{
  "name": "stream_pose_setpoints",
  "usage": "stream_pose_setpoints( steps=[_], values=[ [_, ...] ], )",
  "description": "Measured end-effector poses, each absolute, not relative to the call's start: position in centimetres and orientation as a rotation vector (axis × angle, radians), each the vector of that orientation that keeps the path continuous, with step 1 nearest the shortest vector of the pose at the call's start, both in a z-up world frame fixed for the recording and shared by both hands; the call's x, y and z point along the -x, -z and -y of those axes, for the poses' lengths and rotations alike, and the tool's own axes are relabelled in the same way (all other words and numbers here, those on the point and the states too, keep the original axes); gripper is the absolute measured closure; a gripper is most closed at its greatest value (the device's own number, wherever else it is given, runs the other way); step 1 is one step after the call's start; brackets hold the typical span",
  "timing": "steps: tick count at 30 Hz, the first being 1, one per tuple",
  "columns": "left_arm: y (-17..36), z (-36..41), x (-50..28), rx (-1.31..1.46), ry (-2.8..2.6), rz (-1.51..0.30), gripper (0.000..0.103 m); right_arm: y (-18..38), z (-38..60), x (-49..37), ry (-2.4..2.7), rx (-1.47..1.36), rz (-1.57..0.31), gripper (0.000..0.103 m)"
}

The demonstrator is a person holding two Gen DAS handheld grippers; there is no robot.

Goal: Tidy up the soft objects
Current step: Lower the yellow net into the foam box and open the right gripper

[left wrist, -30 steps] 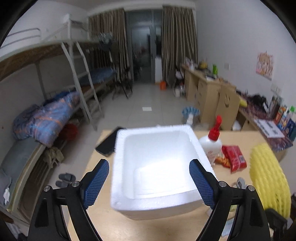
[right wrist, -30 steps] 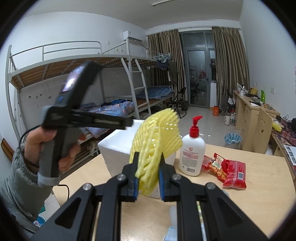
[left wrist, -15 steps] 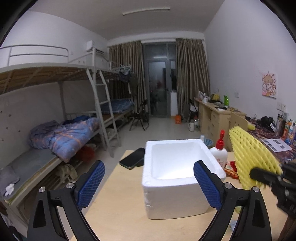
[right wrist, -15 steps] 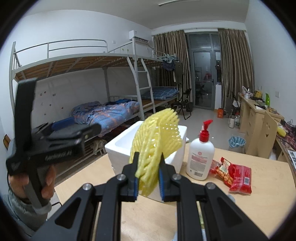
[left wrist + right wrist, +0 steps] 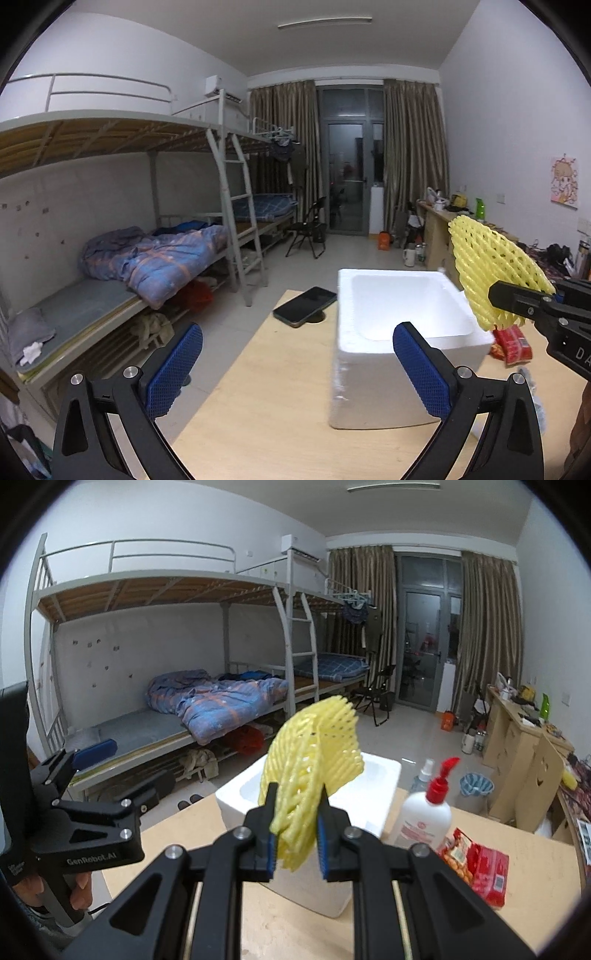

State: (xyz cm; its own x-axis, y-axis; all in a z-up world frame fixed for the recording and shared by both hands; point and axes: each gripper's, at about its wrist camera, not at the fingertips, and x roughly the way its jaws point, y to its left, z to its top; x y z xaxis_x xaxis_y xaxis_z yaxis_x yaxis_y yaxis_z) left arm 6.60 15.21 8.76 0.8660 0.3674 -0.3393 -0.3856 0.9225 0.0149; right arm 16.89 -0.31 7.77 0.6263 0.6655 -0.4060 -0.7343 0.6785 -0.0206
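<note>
Right tongs (image 5: 293,840): pressed onto the lower edge of the yellow foam net (image 5: 314,771), which stands upright above them, just short of the box (image 5: 373,801) and above its near rim. The edge grip probably leaves the net's body free to drop into the box.

Left tongs (image 5: 297,373): spread fully, having just been opening, with nothing between the pads; they stand on the near-left side of the box, clear of it. This wide, idle stance likely leaves room for the right tongs.

Box: white foam, open-topped, on the desk (image 5: 266,406); its interior looks empty, so it is the probable receptacle for soft items.

Beside the box, right: 1 pump bottle (image 5: 424,819), a small spray bottle (image 5: 421,779) behind it, and red snack packets (image 5: 476,864). Left of the box, at the desk's far edge: 1 phone (image 5: 306,306).

Beyond the box: bunk bed (image 5: 155,254), folding chair, curtained door.

Nothing lies between net and box; the bottles stand near the rim.
</note>
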Motion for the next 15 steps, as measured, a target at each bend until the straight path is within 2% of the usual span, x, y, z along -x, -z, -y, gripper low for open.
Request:
stream_pose_setpoints(
  steps=[15],
  values=[
    [-7.0, -18.6, -7.8, 0.078, -0.465, -0.386, 0.0, -6.1, -4.4, -22.8, -0.816, 0.188, -0.53, 0.083]
  ],
)
